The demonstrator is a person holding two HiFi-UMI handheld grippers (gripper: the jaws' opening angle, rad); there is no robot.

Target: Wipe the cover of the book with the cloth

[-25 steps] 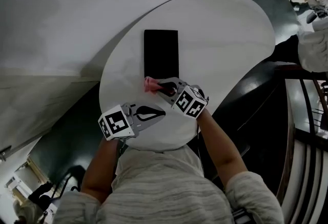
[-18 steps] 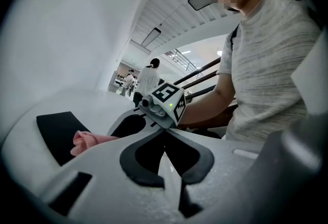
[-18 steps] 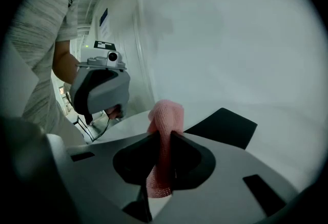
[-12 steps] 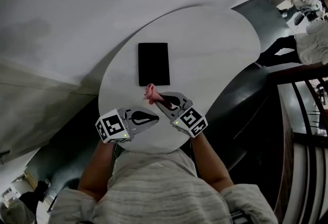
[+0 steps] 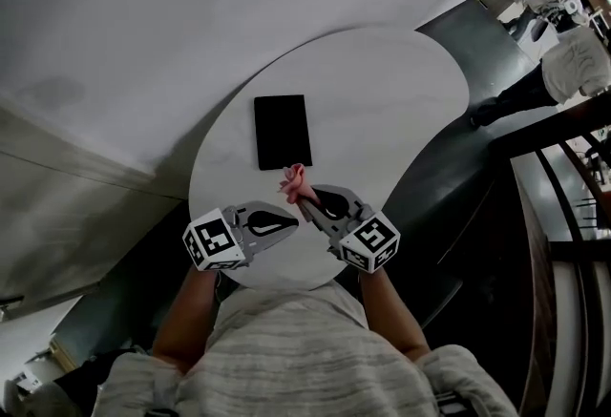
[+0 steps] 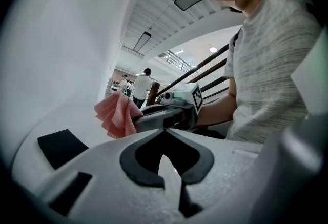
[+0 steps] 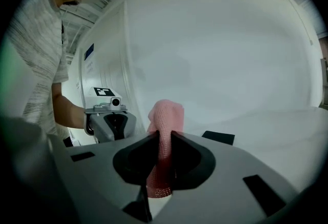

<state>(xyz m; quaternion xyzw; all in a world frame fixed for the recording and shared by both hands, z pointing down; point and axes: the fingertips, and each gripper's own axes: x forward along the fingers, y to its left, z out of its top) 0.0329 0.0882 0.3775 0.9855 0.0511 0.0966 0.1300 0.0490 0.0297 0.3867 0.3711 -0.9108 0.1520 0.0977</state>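
A black book [image 5: 282, 131] lies flat on the round white table [image 5: 401, 110]. My right gripper [image 5: 310, 198] is shut on a pink cloth [image 5: 295, 181], which hangs just off the book's near edge, slightly to its right. In the right gripper view the cloth [image 7: 165, 115] stands bunched between the jaws, and the book [image 7: 219, 137] shows beyond. My left gripper [image 5: 289, 220] sits shut and empty at the table's near left, beside the right one. The left gripper view shows the cloth [image 6: 117, 114] held above the table and the book [image 6: 61, 146] at the left.
A white wall runs behind the table. Dark floor and a stair railing [image 5: 563, 215] lie to the right. People stand far off at the upper right [image 5: 563, 43]. The table's near edge is against the person's body.
The right gripper has drawn the cloth back from the book's near edge toward the person. The head view has pulled away, so everything looks smaller. The left gripper has hardly moved.
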